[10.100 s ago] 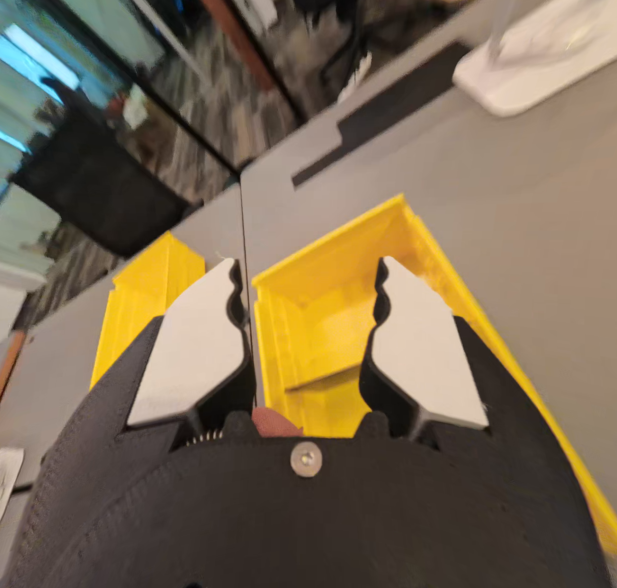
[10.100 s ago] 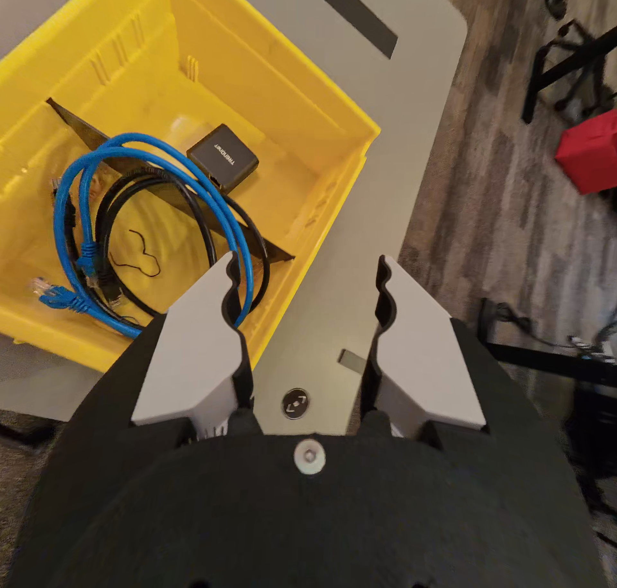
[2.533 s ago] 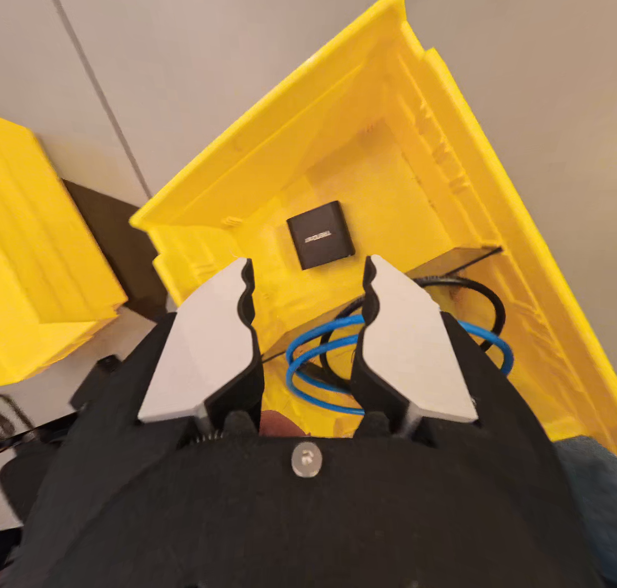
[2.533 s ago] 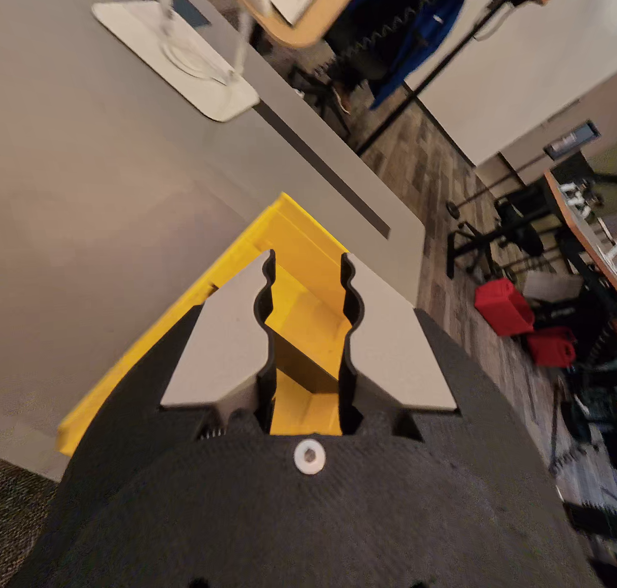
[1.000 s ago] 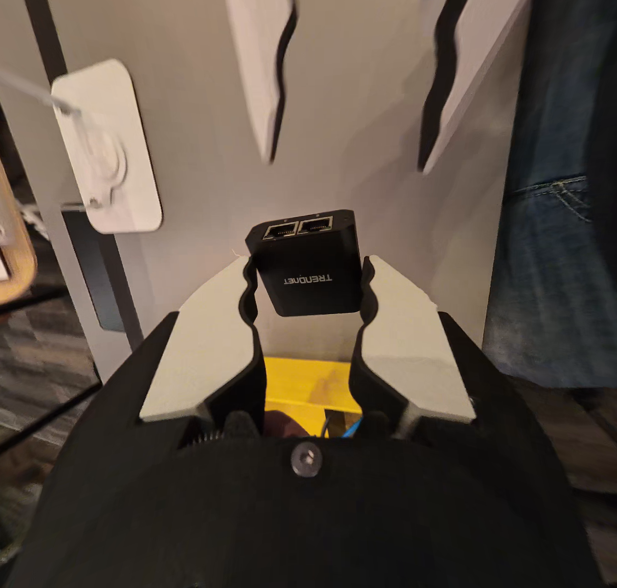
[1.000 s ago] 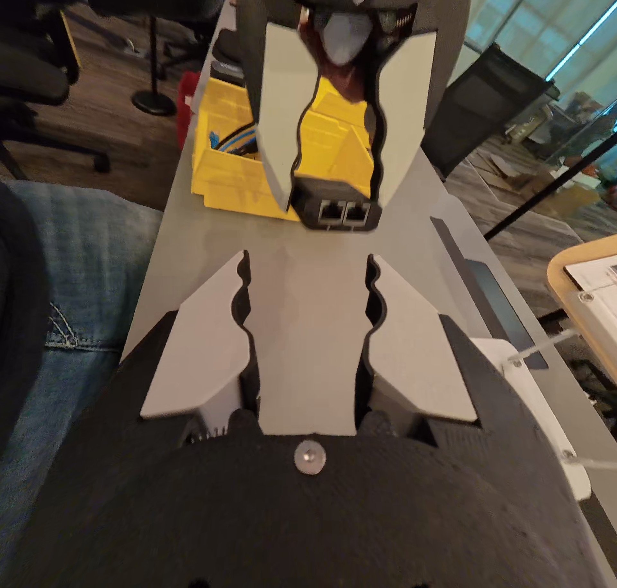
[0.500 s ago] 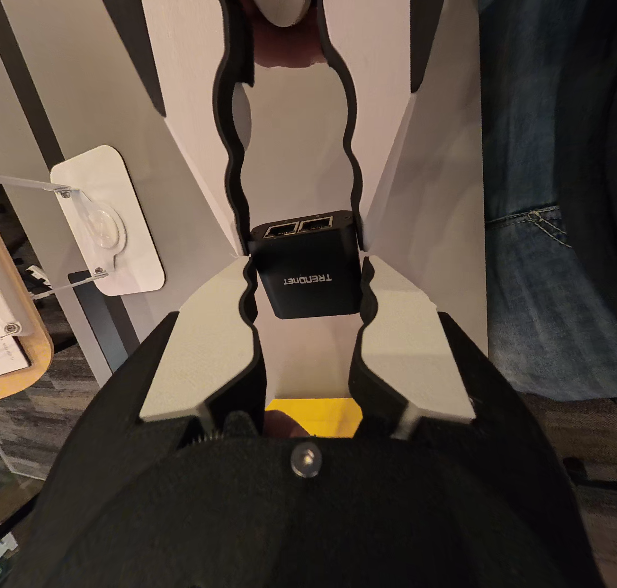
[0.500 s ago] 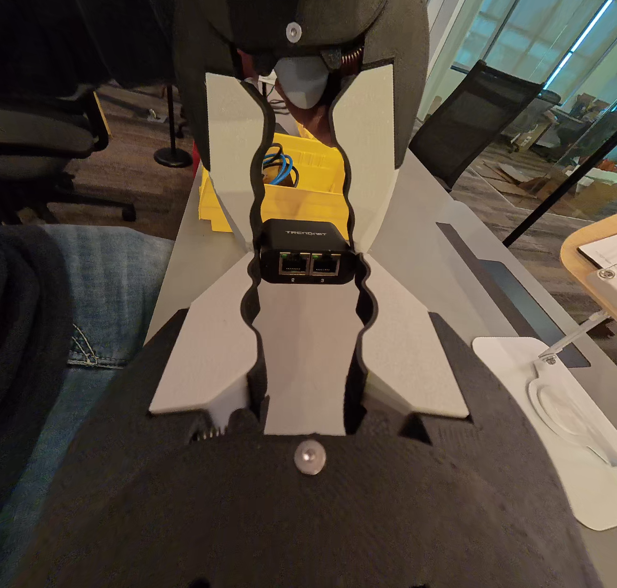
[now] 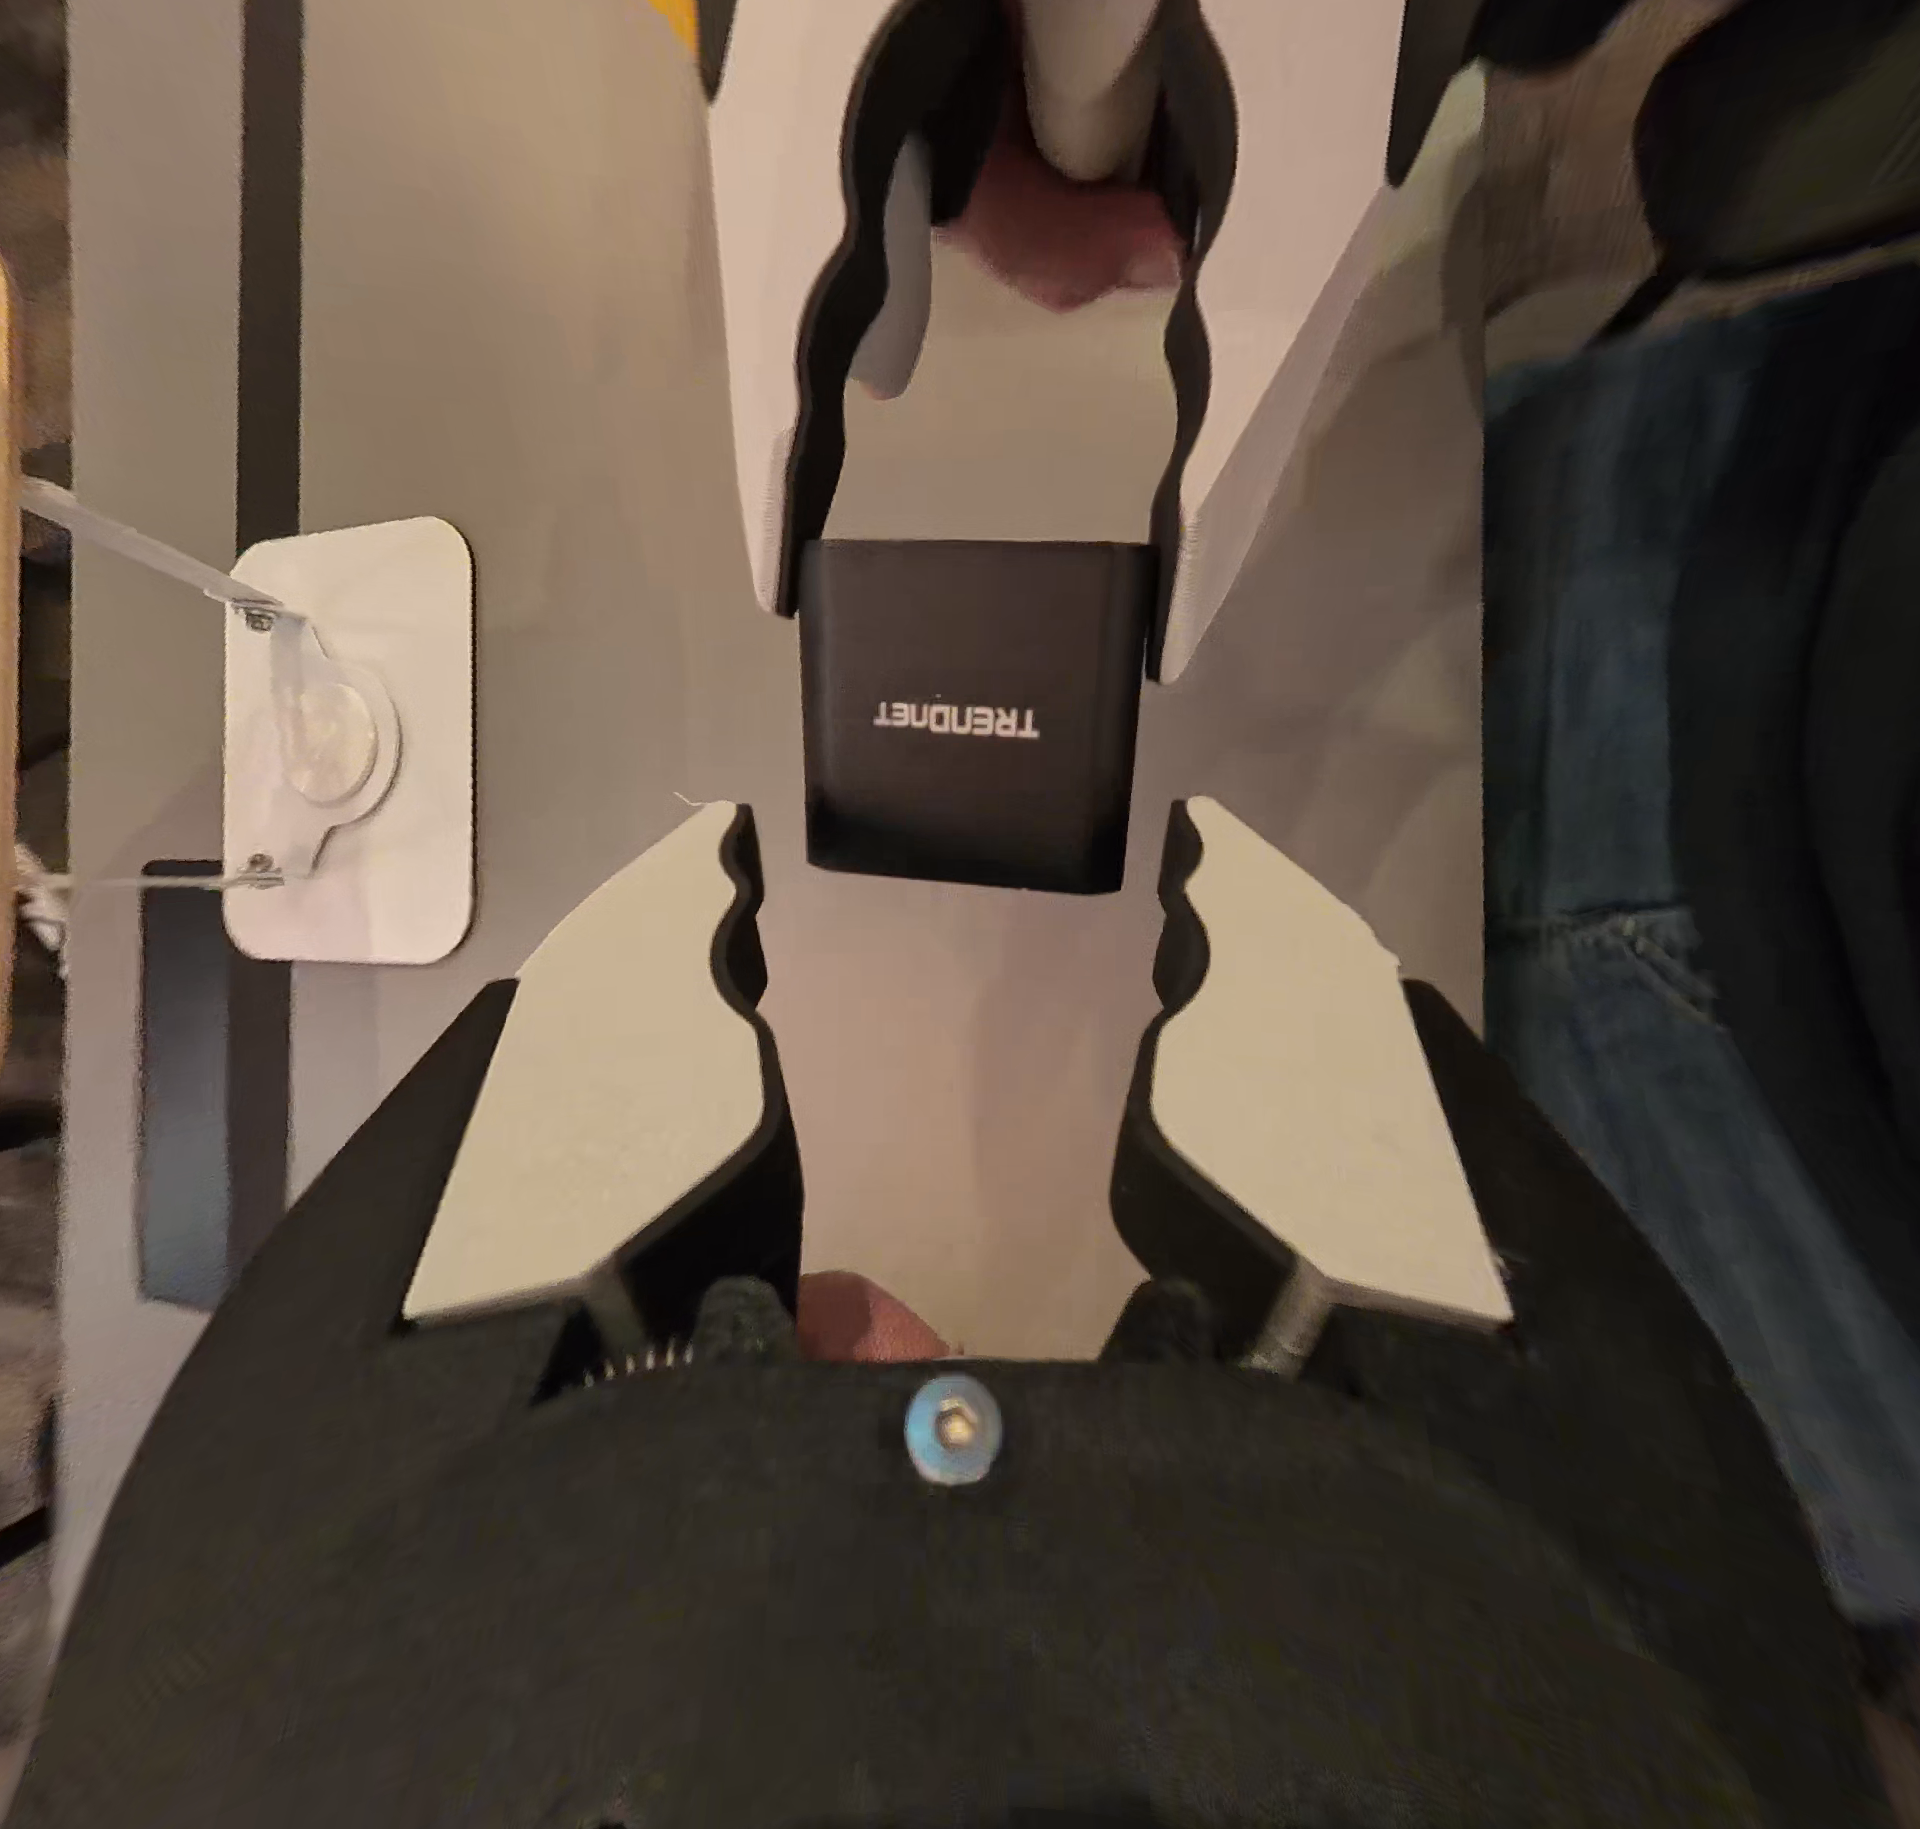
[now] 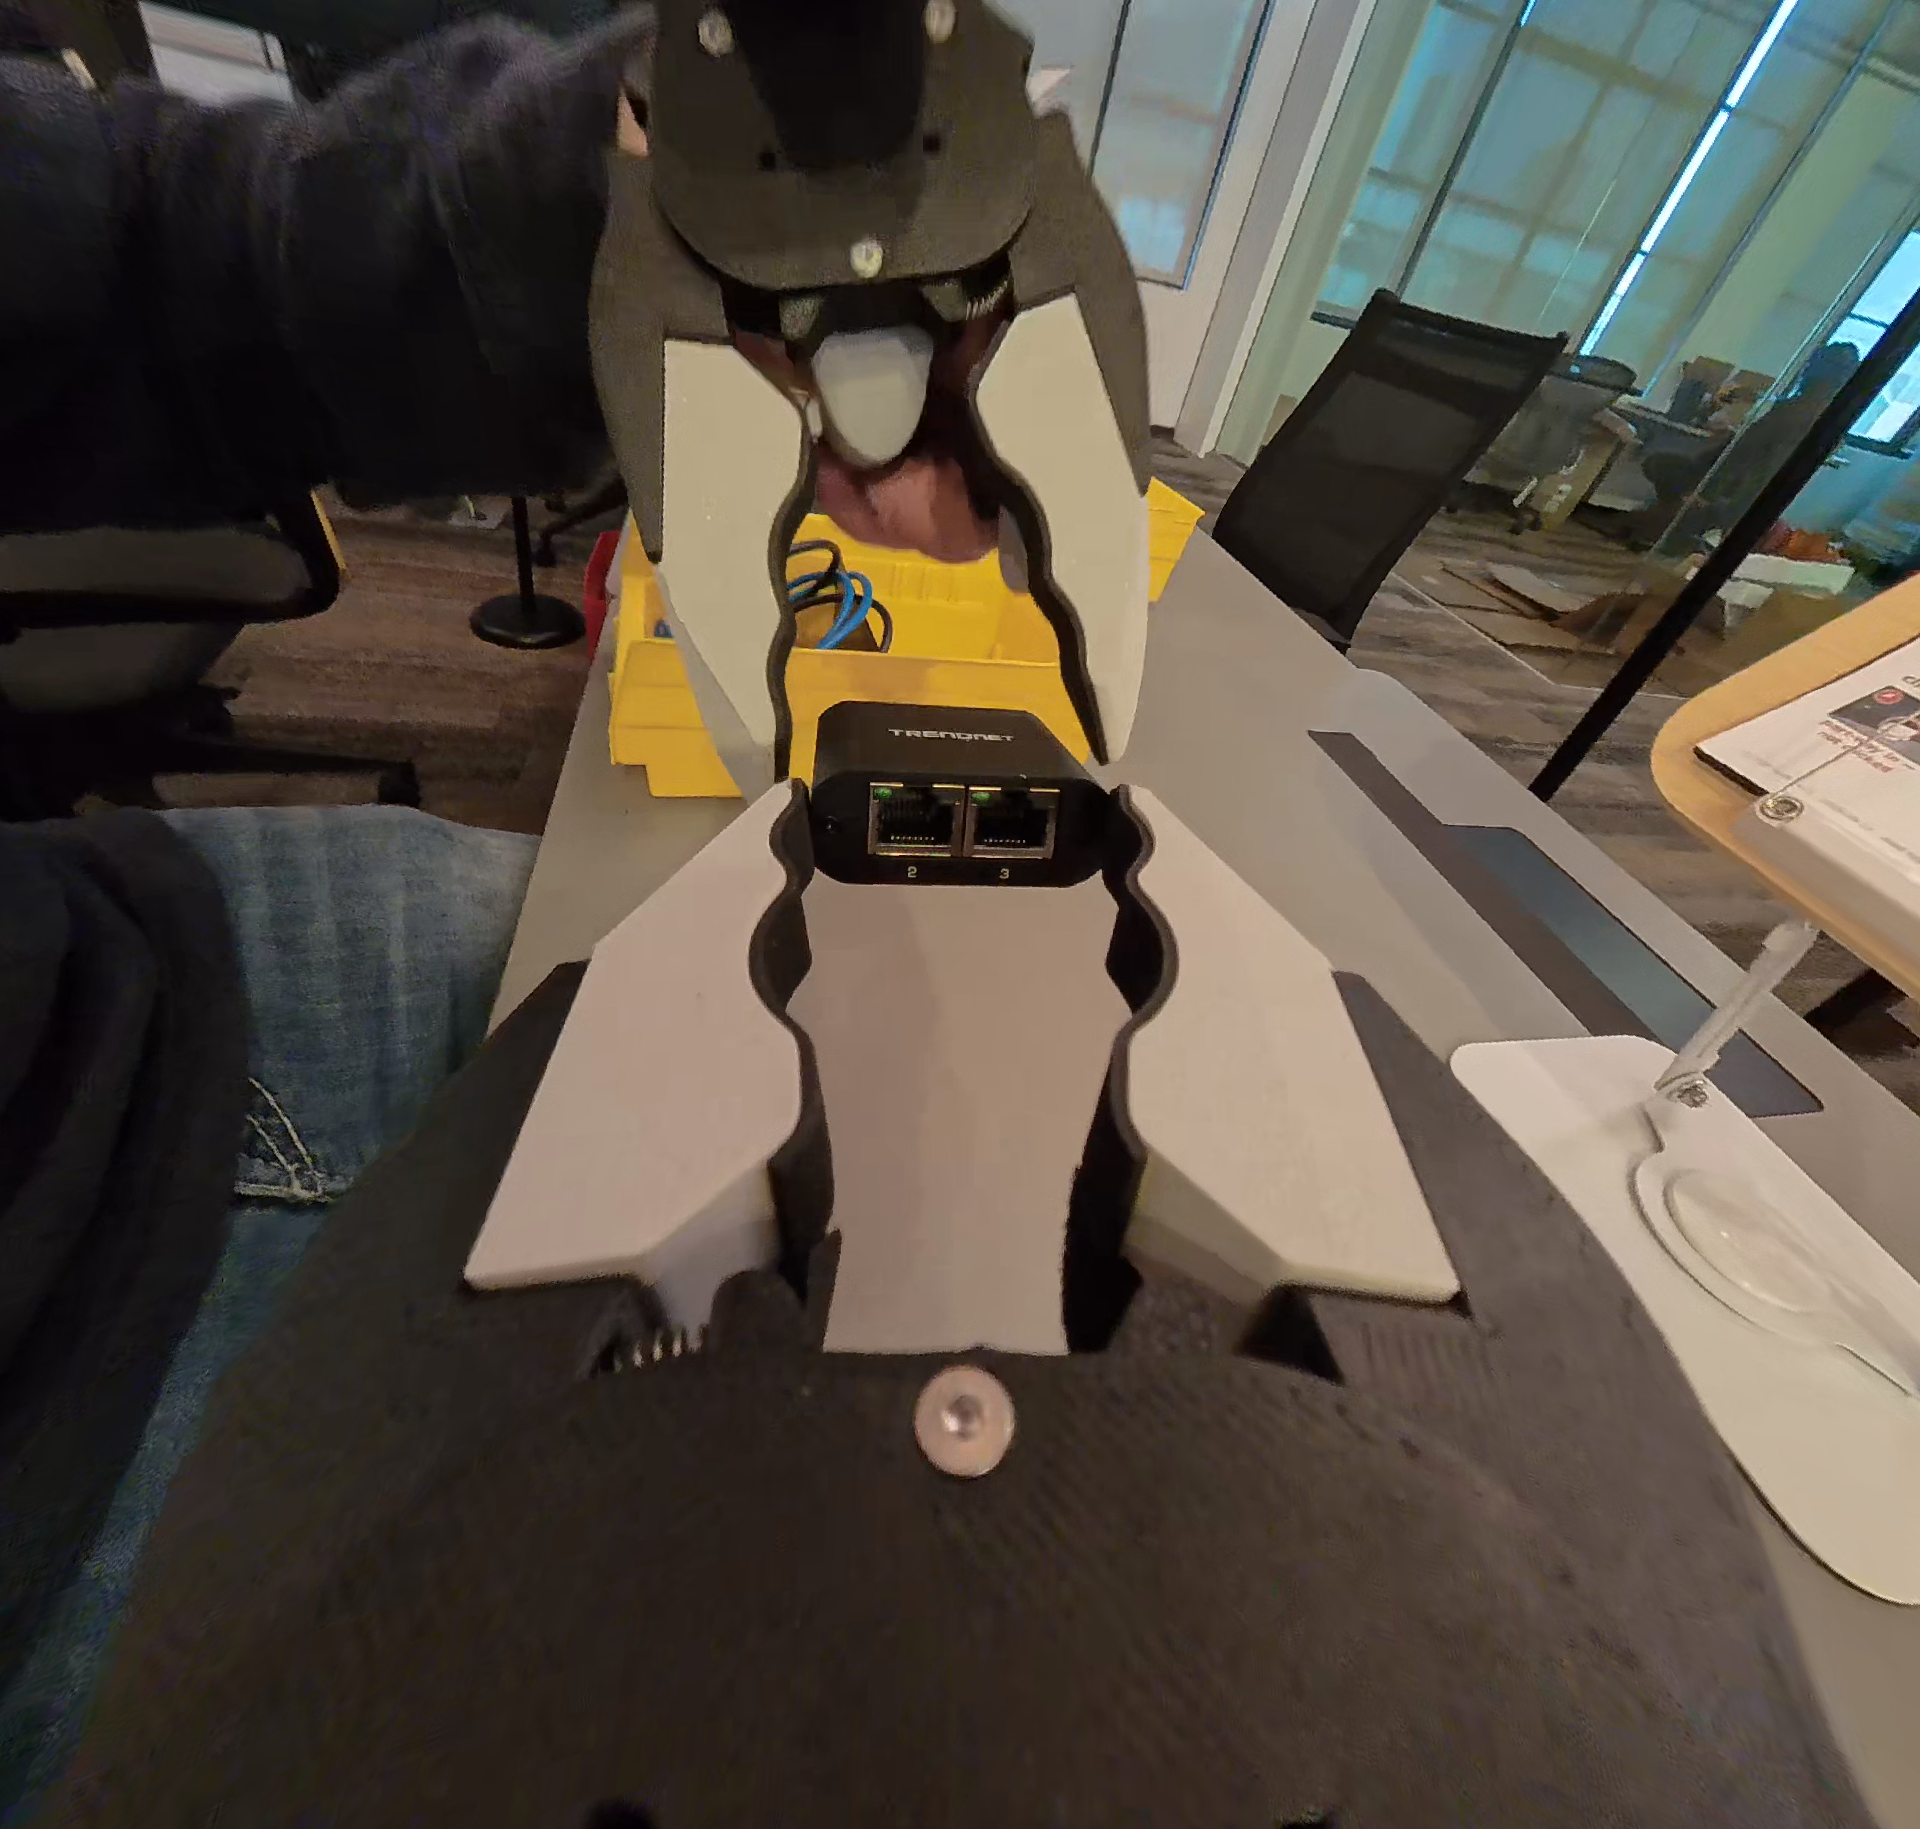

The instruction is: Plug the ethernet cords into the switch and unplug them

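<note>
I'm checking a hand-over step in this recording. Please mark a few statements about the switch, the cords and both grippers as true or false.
1. The right gripper clamps the switch by its sides at the port end. True.
2. A cord is plugged into the switch. False: both ports that show are empty.
3. The left gripper is shut on the switch. False: its jaws are open, with the fingers clear of the switch's sides.
4. The blue cord lies in the yellow bin. True.
</note>
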### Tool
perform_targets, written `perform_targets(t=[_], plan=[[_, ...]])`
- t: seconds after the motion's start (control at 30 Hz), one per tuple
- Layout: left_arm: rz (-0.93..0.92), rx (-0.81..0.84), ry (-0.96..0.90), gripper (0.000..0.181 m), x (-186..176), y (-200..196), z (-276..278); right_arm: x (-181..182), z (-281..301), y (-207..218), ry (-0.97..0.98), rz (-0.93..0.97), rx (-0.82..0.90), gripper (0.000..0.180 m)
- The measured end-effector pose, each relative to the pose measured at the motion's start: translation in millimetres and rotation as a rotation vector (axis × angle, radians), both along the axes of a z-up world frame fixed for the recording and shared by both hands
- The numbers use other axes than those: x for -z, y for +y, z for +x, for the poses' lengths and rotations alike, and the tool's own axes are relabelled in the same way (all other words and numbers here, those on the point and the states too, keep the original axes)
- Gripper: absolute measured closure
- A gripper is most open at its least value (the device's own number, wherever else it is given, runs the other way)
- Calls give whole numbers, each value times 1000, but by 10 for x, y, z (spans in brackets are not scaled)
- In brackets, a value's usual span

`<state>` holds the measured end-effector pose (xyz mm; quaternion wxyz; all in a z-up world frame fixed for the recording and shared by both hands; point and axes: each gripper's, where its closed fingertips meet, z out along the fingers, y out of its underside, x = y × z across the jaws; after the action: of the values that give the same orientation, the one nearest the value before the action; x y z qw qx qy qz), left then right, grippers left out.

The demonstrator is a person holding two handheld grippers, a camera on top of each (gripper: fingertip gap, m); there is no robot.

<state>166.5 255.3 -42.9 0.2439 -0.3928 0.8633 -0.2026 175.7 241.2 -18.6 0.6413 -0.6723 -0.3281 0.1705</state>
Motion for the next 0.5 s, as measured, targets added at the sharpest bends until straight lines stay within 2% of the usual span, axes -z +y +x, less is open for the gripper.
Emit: perform_targets(t=[0.1, 0.2, 0.5], plan=[[-95, -22, -105, 119, 18, -65, 60, -25, 23, -44, 37, 8, -11, 126], [-159, -24, -147, 120, 32, -109, 74, -14, 33, -72, 47, 4, -22, 126], [-120, 3, -180, 120, -29, -201, 124, 37, 10, -78, 20, -27, -52, 120]])
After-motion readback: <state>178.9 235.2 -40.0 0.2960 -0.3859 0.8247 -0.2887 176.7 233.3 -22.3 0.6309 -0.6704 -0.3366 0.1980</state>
